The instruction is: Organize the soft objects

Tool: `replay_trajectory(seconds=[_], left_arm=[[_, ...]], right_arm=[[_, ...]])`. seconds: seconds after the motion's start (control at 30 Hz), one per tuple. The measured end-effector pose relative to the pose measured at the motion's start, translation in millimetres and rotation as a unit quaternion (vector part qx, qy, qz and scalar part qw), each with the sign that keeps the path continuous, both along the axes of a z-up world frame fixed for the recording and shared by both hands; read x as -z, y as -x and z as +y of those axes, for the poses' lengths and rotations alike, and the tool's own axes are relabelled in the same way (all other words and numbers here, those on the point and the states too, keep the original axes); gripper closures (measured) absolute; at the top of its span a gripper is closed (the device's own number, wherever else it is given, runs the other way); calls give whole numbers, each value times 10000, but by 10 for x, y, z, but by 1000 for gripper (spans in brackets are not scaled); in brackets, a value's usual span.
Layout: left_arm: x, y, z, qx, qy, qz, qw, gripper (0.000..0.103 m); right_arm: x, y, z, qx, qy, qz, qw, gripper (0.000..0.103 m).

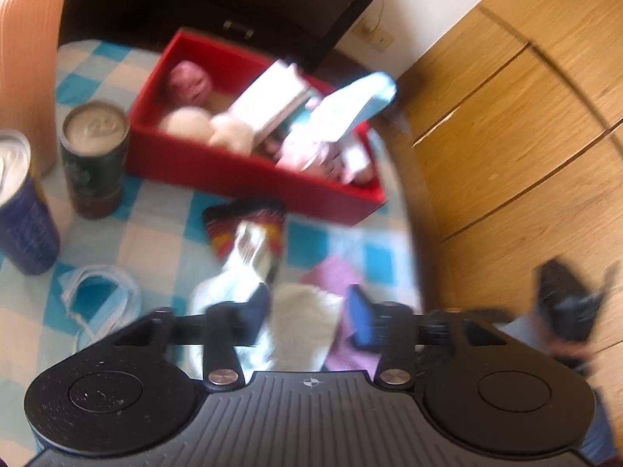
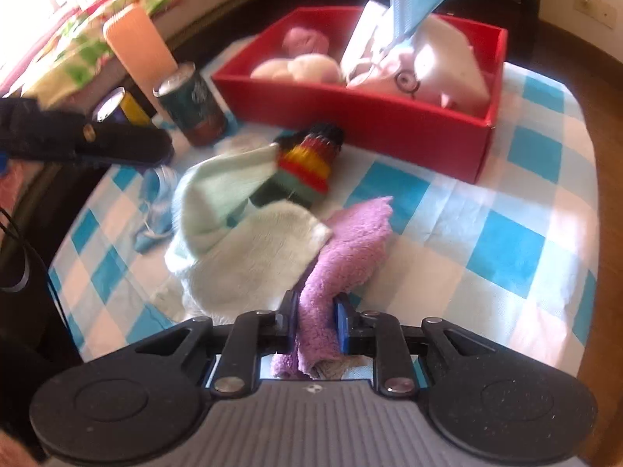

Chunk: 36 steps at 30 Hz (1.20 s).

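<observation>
A red box stands on the blue-checked tablecloth and holds a pink yarn ball, white fluffy balls, a tissue pack and a pink plush toy. My right gripper is shut on a purple towel. Next to it lie a pale green towel and a striped knit piece. My left gripper is open above the white towel, holding nothing. The purple towel lies to its right.
Two cans and a ribbed peach cup stand at the table's left. A blue face mask lies near them. A wooden floor lies beyond the right table edge. A dark cabinet stands behind.
</observation>
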<state>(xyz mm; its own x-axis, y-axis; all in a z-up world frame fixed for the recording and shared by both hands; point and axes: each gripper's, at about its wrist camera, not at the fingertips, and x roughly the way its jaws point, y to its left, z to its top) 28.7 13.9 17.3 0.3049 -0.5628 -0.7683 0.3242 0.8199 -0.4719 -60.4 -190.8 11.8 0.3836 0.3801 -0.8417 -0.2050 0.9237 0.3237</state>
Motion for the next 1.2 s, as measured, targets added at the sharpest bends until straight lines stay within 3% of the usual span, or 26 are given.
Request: replay_trajectory(seconds=[0.07,0.33,0.57,0.77,0.9,1.03,1.2], left_arm=[[174,22,-1,-86,-217,133,9996,27],[651,-21,-250,-105,-1053,479,9932,25],[290,-101,-104,-259,-877,91,9958,23],[61,-247,180,-788,-747,-92,9941,20],[173,-213,305,-992,-1376,-163,9854,20],[449,-185,321,-933,-1719,76,9807,24],[598,-248,301,-983,-2179,-14,9710,25]], right_arm=[[-73,31,-97,113,-138,-82,9998,103],[-170,47,-348,473,-680,-104,9965,103],[-282,67,-616,788,-887,-308,9925,103],[-558,94,-875,1176,-1358,-674,9814,103],[-563,29,-767,1085,-1437,-635,9816,103],[-475,-15,-660,913,-1440,-483,9842,103],[-445,-10,-585,848,-1405,-447,9854,103]])
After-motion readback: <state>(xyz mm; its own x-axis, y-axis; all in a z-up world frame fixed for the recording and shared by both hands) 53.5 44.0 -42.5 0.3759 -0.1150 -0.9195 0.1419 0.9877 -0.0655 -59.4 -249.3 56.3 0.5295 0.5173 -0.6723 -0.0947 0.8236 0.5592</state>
